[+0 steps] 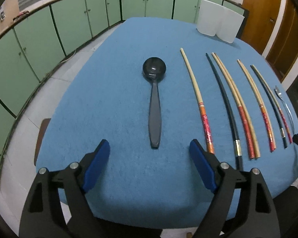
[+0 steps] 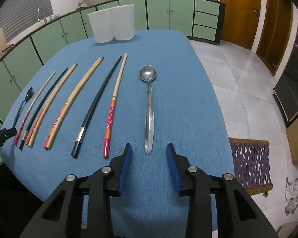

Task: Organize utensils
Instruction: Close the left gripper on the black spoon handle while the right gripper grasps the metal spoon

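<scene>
Hovering over the near edge of the blue tablecloth [image 1: 113, 99], the left gripper [image 1: 150, 152], fingers wide apart, nothing between them. Just beyond the tips, the black plastic spoon [image 1: 154, 107], flat on the cloth, bowl pointing away. To its right, a row of chopsticks [image 1: 200, 107], some pale with red ends, some black, side by side and lengthwise.

Hanging low on the other side, the right gripper [image 2: 149, 150], fingers apart but narrower, not touching anything. Close in front of the tips, in line with the gap, the metal spoon [image 2: 149, 107], bowl at the far end. At the far edge of the table, two white containers [image 2: 114, 24], standing upright and touching each other.
</scene>
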Motion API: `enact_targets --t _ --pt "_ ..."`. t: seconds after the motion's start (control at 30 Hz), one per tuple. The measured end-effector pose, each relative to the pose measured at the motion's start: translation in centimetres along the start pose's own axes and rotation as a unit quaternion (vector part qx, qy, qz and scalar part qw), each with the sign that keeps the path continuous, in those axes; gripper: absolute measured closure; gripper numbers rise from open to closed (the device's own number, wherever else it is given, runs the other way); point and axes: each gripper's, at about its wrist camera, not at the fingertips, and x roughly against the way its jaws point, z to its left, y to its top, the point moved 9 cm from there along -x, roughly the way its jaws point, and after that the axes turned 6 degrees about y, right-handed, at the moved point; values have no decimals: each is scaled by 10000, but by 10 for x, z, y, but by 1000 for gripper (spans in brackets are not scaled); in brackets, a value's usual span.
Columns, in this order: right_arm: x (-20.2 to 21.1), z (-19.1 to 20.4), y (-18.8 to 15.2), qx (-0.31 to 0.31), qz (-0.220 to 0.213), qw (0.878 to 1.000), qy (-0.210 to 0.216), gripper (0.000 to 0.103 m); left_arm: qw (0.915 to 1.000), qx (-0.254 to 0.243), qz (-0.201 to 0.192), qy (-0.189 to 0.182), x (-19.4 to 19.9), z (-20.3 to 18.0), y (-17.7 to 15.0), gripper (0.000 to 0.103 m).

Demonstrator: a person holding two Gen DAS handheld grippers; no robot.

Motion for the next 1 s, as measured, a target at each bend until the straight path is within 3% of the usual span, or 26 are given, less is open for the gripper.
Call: enact_targets --t 0.2,0.27,0.4,0.6,0.63,1.0 --pt "-3 2 3 193 -102 9997 -56 69 9997 -125 -132 179 -5 -5 6 22" --pt "-3 3 4 190 -126 9997 -29 76 9997 -113 -145 158 -5 -5 6 24" --pt "-3 4 5 219 -69 9997 -36 94 9996 -211 -158 61 0 -6 4 44" --pt "2 5 9 206 -33 9998 -53 94 9995 -279 -90 -116 3 -7 4 89" --pt "5 5 10 194 -58 9998 -42 94 9995 -274 -52 -168 4 -6 5 93" --pt "33 11 34 174 -396 9991 28 94 9988 -207 -258 -372 30 -3 25 93"
